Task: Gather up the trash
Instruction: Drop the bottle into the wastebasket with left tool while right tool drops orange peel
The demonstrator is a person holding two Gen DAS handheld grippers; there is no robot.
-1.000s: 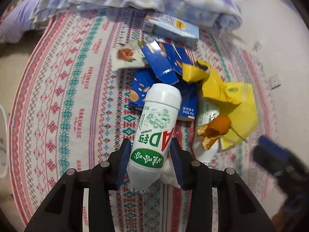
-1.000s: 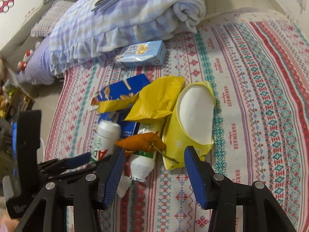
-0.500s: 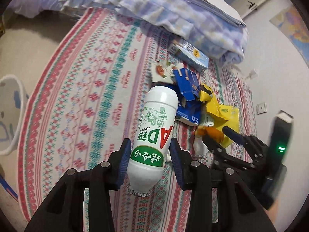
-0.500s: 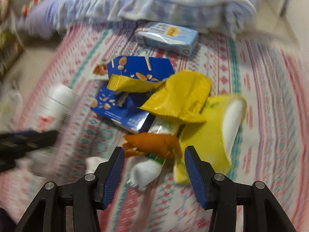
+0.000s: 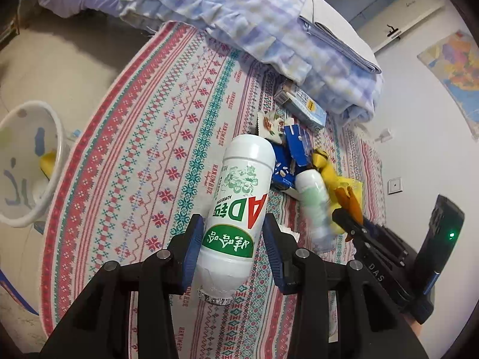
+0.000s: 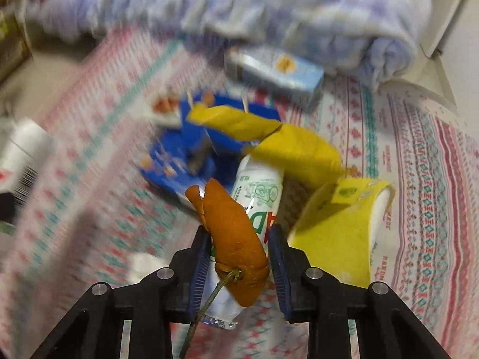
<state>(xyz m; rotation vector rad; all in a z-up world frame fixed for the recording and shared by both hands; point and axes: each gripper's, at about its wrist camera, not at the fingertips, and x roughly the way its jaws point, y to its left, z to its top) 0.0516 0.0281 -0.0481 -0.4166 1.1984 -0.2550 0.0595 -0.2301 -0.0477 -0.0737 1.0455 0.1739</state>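
In the left wrist view, we are carrying a white AD drink bottle [image 5: 239, 209] in the left tool [image 5: 230, 248], whose blue pads are pressing on the bottle's label from both sides at a middling opening. The bottle is hanging cap-end toward us, clear of the patterned bedspread [image 5: 143, 149]. The white trash bin [image 5: 30, 161] is sitting at the left edge of the frame, beside the bed; we judge we should keep the squeeze steady and swing toward it before letting go. The tool is tilting steeply downward.

In the right wrist view, which is blurred, the right tool [image 6: 239, 254] is closing its jaws around a second drink bottle [image 6: 257, 191] with an orange peel [image 6: 233, 233] lying on top of it, low in the centre of the frame. Whether the pads are pressing yet we cannot tell. To do this well, we should be catching bottle and peel together, since the peel looks loose. Yellow wrappers [image 6: 299, 149] and a blue snack bag [image 6: 179, 155] are waiting behind, with a light blue carton [image 6: 275, 71] higher up.
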